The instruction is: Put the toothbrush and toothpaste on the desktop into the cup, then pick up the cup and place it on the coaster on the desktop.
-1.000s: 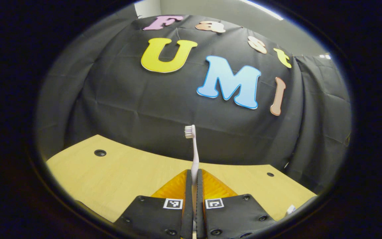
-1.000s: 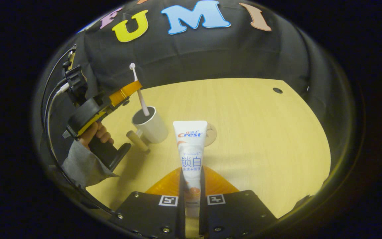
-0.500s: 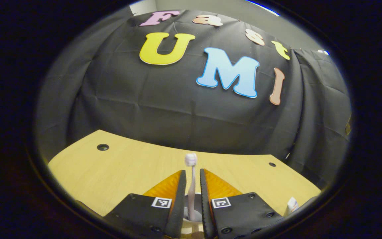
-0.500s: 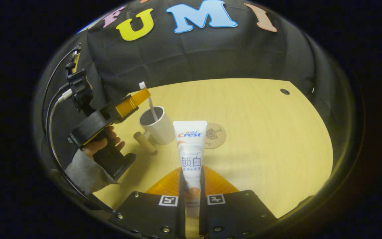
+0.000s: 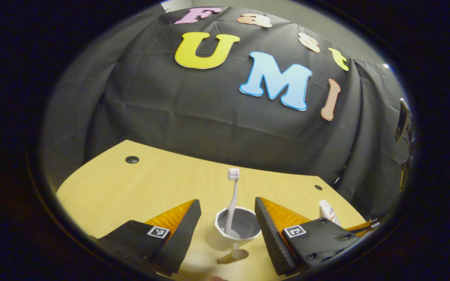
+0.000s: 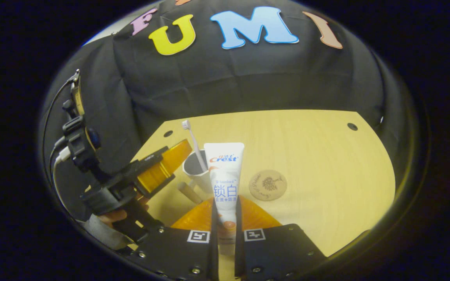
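Note:
In the left gripper view a white cup (image 5: 233, 234) with a wooden handle stands on the desktop, and a pale pink toothbrush (image 5: 233, 191) stands in it, head up. My left gripper (image 5: 227, 202) is open, one finger on each side of the cup and touching nothing. My right gripper (image 6: 225, 201) is shut on a white toothpaste tube (image 6: 225, 175), held upright just right of the cup (image 6: 194, 171) and toothbrush (image 6: 193, 144). A round brown coaster (image 6: 268, 185) lies right of the tube. The left gripper (image 6: 174, 156) hangs left of the cup.
The pale wooden desktop (image 6: 326, 164) has small dark holes (image 6: 352, 126) near its back corners. The black cloth wall closes the back and sides. A hand and grey sleeve (image 6: 108, 222) hold the left gripper. The toothpaste tip (image 5: 326, 210) shows right of the cup.
My left gripper opened and let go of the toothbrush, which dropped into the cup and stays there. My right gripper carried the toothpaste closer to the cup.

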`<state>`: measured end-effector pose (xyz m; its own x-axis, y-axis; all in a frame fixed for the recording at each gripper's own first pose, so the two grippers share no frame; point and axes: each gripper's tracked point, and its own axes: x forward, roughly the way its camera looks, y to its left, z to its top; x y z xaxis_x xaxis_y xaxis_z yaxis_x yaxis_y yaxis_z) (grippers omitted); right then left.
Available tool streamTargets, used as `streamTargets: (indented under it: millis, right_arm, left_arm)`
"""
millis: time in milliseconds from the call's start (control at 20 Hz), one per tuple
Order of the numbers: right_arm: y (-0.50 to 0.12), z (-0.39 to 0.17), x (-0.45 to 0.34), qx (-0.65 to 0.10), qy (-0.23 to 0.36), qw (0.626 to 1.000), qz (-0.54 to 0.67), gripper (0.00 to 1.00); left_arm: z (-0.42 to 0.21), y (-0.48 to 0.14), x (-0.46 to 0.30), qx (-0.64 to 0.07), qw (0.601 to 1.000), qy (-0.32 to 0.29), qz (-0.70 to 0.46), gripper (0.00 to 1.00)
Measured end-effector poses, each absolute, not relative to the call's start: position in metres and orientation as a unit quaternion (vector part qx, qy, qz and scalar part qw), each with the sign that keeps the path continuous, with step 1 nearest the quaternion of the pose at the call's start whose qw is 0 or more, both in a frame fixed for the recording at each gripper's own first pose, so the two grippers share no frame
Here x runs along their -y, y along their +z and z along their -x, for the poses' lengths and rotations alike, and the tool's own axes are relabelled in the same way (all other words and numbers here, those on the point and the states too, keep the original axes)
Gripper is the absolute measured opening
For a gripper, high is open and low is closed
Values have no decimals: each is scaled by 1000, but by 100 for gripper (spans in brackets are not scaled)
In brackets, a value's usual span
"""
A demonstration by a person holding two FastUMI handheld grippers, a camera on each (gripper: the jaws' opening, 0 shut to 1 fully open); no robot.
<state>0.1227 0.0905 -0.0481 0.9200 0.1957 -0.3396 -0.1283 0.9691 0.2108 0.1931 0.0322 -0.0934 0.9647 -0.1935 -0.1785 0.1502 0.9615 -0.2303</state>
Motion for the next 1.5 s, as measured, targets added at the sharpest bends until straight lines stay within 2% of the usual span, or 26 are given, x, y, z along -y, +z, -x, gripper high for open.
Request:
streamTargets:
  millis: [100, 150, 200, 250, 300, 350, 450, 550, 600, 650, 700, 800, 850, 1000, 1100, 1150, 1250, 1300, 1450, 1500]
  right_arm:
    - [-39, -135, -95, -168, 89, 978, -83, 17]
    - [-33, -143, -98, -160, 90, 980, -80, 17]
    - [-28, -148, -101, -150, 93, 981, -79, 17]
    - [-21, -155, -104, -139, 97, 982, -79, 17]
    - [-13, -163, -108, -125, 102, 984, -81, 17]
    - [-6, -169, -113, -113, 107, 984, -85, 17]
    - [13, -186, -120, -84, 120, 985, -92, 17]
    - [25, -196, -128, -59, 134, 985, -88, 16]
    - [30, -203, -131, -47, 138, 986, -84, 16]
    - [34, -209, -134, -38, 139, 986, -82, 16]
    - [38, -214, -138, -28, 144, 986, -83, 13]
    - [44, -226, -145, -11, 154, 984, -88, 16]
    - [46, -230, -147, -5, 156, 984, -88, 16]
    - [44, -240, -152, 9, 162, 983, -87, 16]
    - [38, -244, -154, 13, 158, 984, -80, 17]
    - [34, -247, -154, 11, 153, 985, -74, 17]
    - [31, -256, -157, 8, 149, 987, -63, 17]
    - [34, -264, -157, 7, 143, 988, -57, 17]
    - [28, -269, -159, -1, 141, 989, -44, 18]
    - [23, -268, -162, -7, 144, 989, -43, 21]
  left_arm:
    - [-181, -97, -42, -113, 984, -78, 114, 92]
    - [-175, -99, -46, -119, 983, -72, 117, 96]
    - [-170, -101, -48, -125, 982, -69, 122, 96]
    - [-165, -104, -49, -131, 981, -67, 126, 91]
    - [-161, -107, -51, -137, 980, -66, 127, 96]
    - [-156, -107, -51, -139, 980, -66, 128, 92]
    - [-147, -108, -54, -139, 980, -64, 127, 96]
    - [-139, -109, -56, -142, 980, -63, 128, 87]
    - [-137, -110, -57, -144, 979, -63, 129, 96]
    - [-136, -112, -58, -147, 978, -61, 132, 92]
    - [-135, -112, -59, -150, 978, -60, 135, 92]
    - [-132, -114, -63, -151, 977, -55, 139, 92]
    - [-131, -115, -65, -152, 977, -51, 140, 96]
    - [-125, -118, -72, -153, 977, -39, 144, 96]
    - [-124, -118, -74, -157, 976, -34, 148, 92]
    - [-122, -121, -75, -160, 975, -31, 149, 96]
    - [-119, -124, -81, -161, 975, -23, 152, 92]
    - [-116, -126, -83, -163, 974, -20, 153, 96]
    - [-115, -127, -89, -164, 974, -13, 157, 96]
    - [-115, -127, -90, -164, 974, -12, 158, 92]
